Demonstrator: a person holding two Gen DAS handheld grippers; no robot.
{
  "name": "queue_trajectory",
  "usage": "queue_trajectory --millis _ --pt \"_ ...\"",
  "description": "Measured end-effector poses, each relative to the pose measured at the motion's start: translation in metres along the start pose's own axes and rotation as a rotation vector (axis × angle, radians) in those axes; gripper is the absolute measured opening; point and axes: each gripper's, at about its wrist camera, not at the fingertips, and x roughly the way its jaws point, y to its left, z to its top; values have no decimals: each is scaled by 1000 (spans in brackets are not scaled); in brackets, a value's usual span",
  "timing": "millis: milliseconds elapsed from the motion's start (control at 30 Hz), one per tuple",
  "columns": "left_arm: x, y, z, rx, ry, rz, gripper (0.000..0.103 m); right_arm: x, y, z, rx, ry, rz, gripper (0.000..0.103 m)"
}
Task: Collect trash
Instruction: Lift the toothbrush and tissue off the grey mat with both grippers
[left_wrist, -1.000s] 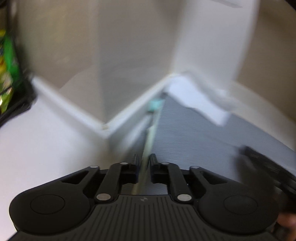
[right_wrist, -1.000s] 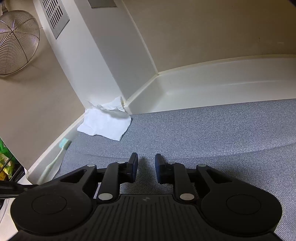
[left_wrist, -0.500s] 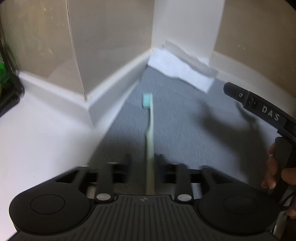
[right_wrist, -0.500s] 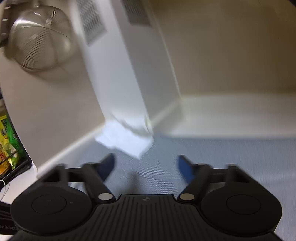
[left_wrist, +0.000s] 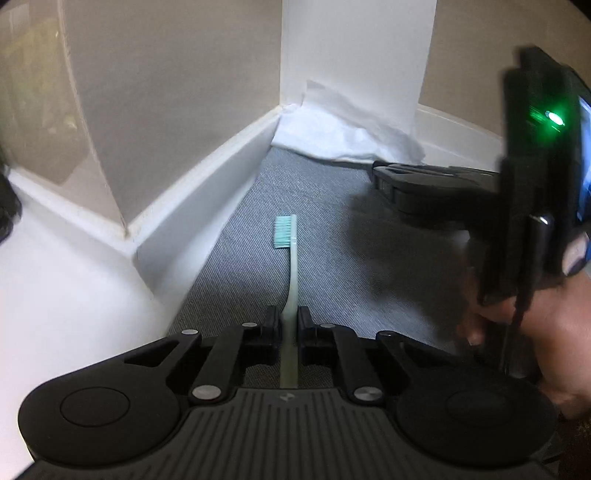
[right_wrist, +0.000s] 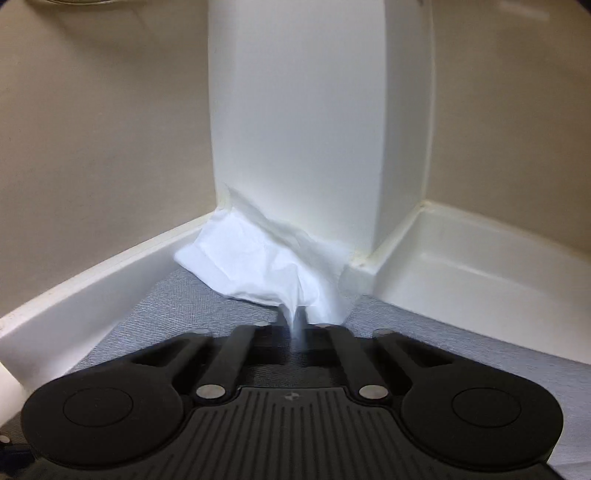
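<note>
A pale toothbrush (left_wrist: 291, 273) with teal bristles lies along the grey carpet, head pointing away. My left gripper (left_wrist: 288, 320) is shut on its handle. A crumpled white tissue (left_wrist: 343, 129) rests in the corner against a white pillar, and it shows in the right wrist view as the same white tissue (right_wrist: 258, 266). My right gripper (right_wrist: 297, 328) is shut on the tissue's near edge, a pinched fold rising between its fingers. In the left wrist view the right gripper (left_wrist: 380, 177) reaches in from the right, held by a hand (left_wrist: 554, 325).
White skirting board (left_wrist: 207, 184) runs along the beige walls on the left. The white pillar (right_wrist: 295, 129) stands in the corner. A white raised ledge (right_wrist: 461, 266) lies to the right of the pillar. Grey carpet (left_wrist: 332, 266) covers the floor.
My right gripper opened wide, moved up to the tissue and shut on its edge. My left gripper loosened on the toothbrush, then shut on the handle again, lower over the carpet.
</note>
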Motion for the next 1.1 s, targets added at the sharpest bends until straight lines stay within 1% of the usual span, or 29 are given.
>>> queue_trajectory --millis 67,100,200,333,400,433,467,500,533,567,600,633,667,700,733,767,800,833,867,933,967,1000,1033,1067,1100 --pt "-9 0 -6 -3 6 -33 10 -23 -11 -4 10 -29 -24 1" --pt "-14 -2 -11 4 8 -47 10 -35 -19 -5 32 -22 -24 1" --pt "-32 -8 -29 35 6 -76 10 -80 -45 -19 108 41 -18 1" --pt "-51 -21 -51 70 22 -99 10 -149 -74 -59 171 134 -1 1" --pt "-56 -29 -60 108 23 -91 10 -178 -81 -82 167 177 -18 2" --pt "-57 -33 -62 124 20 -77 10 -187 -83 -92 159 199 -24 6" --pt "-58 -35 -64 138 17 -61 10 -197 -83 -99 145 192 -22 6" --pt "-57 -38 -65 146 17 -44 10 -204 -82 -102 114 184 -15 15" --pt "-58 -40 -65 149 17 -39 10 -209 -80 -105 84 177 -22 43" --pt "-58 -41 -63 155 16 -35 11 -211 -79 -105 64 167 -43 64" --pt "-57 -42 -61 155 16 -20 16 -213 -77 -103 40 154 -59 91" --pt "-55 -43 -59 155 18 -3 22 -213 -75 -100 9 126 -68 94" --pt "-54 -44 -57 163 18 9 40 -205 -73 -94 -21 102 -70 93" --pt "-52 -45 -55 168 19 20 64 -197 -73 -88 -53 91 -65 94" --pt "-49 -41 -53 170 23 28 72 -185 -72 -83 -87 104 -62 97" --pt "-43 -40 -51 163 29 35 77 -172 -72 -78 -107 119 -74 97" --pt "-42 -39 -50 147 32 32 77 -160 -74 -73 -105 130 -88 97" --pt "-40 -37 -48 129 40 21 77 -147 -77 -69 -95 157 -75 97" --pt "-39 -36 -47 111 45 8 72 -133 -81 -67 -80 204 -56 97" --pt "-46 -34 -47 90 48 -12 45 -128 -89 -67 11 229 -36 98" --pt "-50 -37 -47 106 47 -22 11 -131 -89 -68 4 225 -19 97" --pt "-53 -41 -49 127 48 -19 10 -138 -85 -73 -34 196 19 84" --pt "-56 -43 -51 131 42 -9 10 -145 -83 -76 -61 167 49 55" --pt "-60 -46 -53 133 36 -5 10 -151 -81 -78 -69 157 51 40" --pt "-65 -49 -55 134 28 -5 10 -154 -78 -79 -75 160 36 14"
